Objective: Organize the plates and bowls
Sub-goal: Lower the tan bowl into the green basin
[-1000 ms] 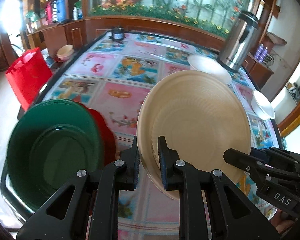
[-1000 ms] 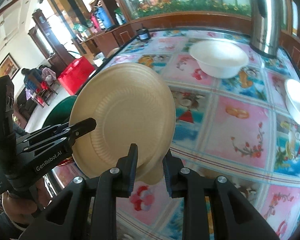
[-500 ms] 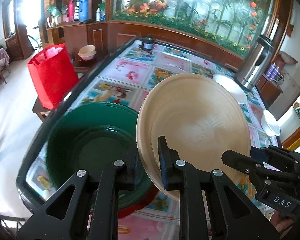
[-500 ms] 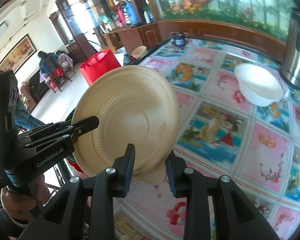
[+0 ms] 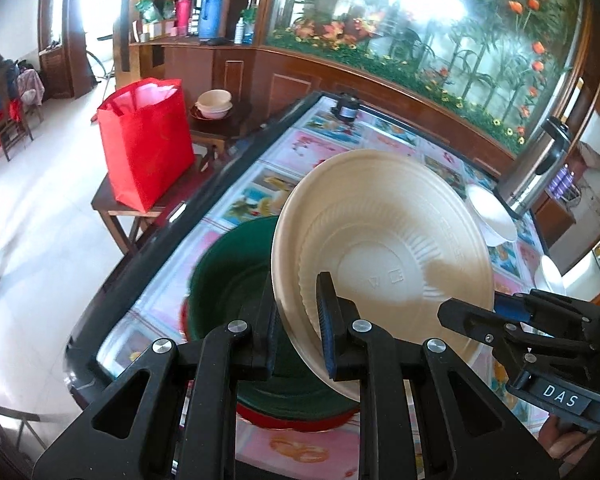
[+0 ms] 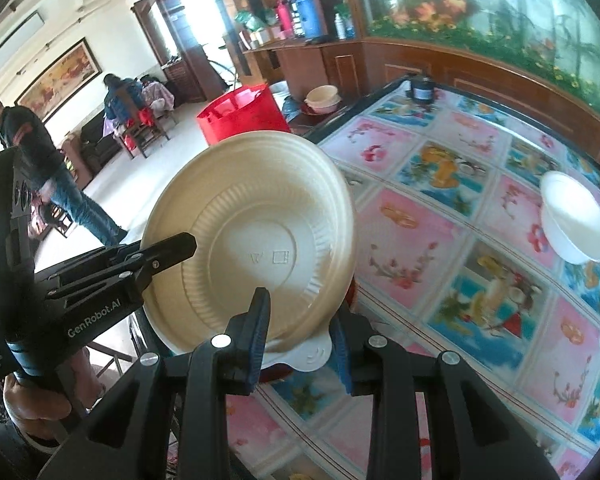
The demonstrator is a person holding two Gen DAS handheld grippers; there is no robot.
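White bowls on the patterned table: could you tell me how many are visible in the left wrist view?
2: one white bowl beside the steel thermos, another nearer, at the right edge. The held beige plate may hide others.

A: Left wrist view, position?
B: Sits behind the left gripper (image 5: 298,322), close, looking forward and down over the near left corner of the table (image 5: 160,240) toward its far right corner, where a steel urn (image 5: 540,172) stands.

A: Right wrist view?
B: Sits behind the right gripper (image 6: 300,332), equally close, facing leftward across the table (image 6: 440,208) to the far left edge and the room beyond.

A: Shared ground?
B: The beige plate (image 5: 384,264) (image 6: 252,248), seen from opposite faces; each gripper in the other's frame; the red bag (image 5: 146,140) (image 6: 244,116); the nearer white bowl (image 5: 492,216) (image 6: 576,216).
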